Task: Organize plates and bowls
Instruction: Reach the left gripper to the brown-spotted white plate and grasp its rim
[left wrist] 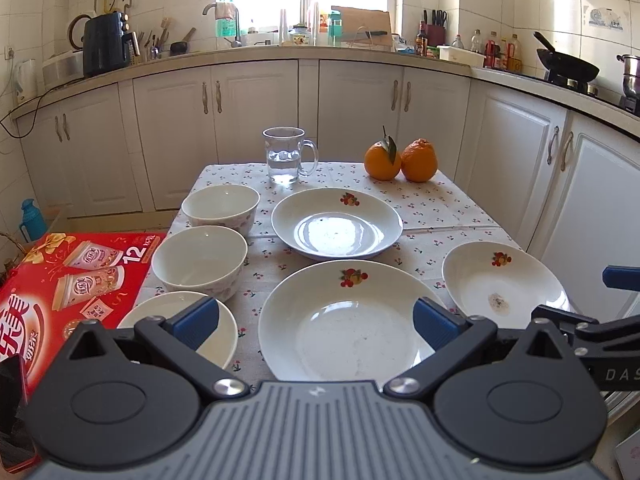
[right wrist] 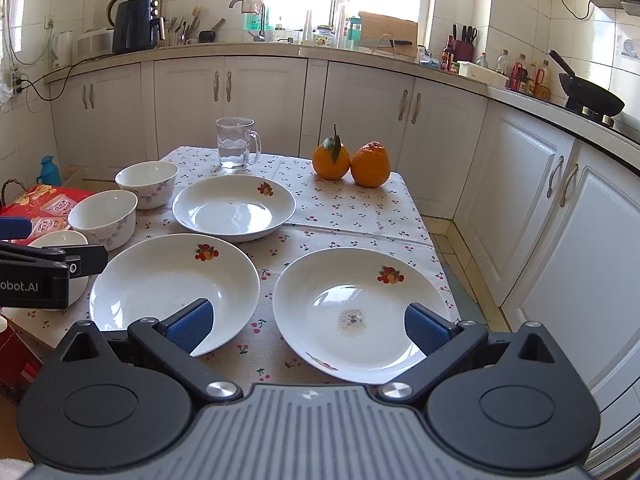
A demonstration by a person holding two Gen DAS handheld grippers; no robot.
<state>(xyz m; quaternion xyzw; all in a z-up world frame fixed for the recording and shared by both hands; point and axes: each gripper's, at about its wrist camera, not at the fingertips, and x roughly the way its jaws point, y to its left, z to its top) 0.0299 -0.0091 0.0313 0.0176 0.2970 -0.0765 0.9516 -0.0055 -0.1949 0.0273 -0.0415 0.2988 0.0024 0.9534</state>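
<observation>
Nothing is stacked yet.
Both grippers, left (left wrist: 316, 322) and right (right wrist: 308, 326), gape wide, holding nothing; plates (right wrist: 360, 312) and bowls (left wrist: 200, 260) lie apart ahead, maybe three each.

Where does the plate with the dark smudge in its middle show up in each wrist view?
Left wrist: the smudged plate sits at the right edge of the table, partly behind the right claw's arm.
Right wrist: the same plate is low and centre-right, directly ahead of the open right claw.
Shared landmark: the two oranges at the table's far right corner.
</observation>
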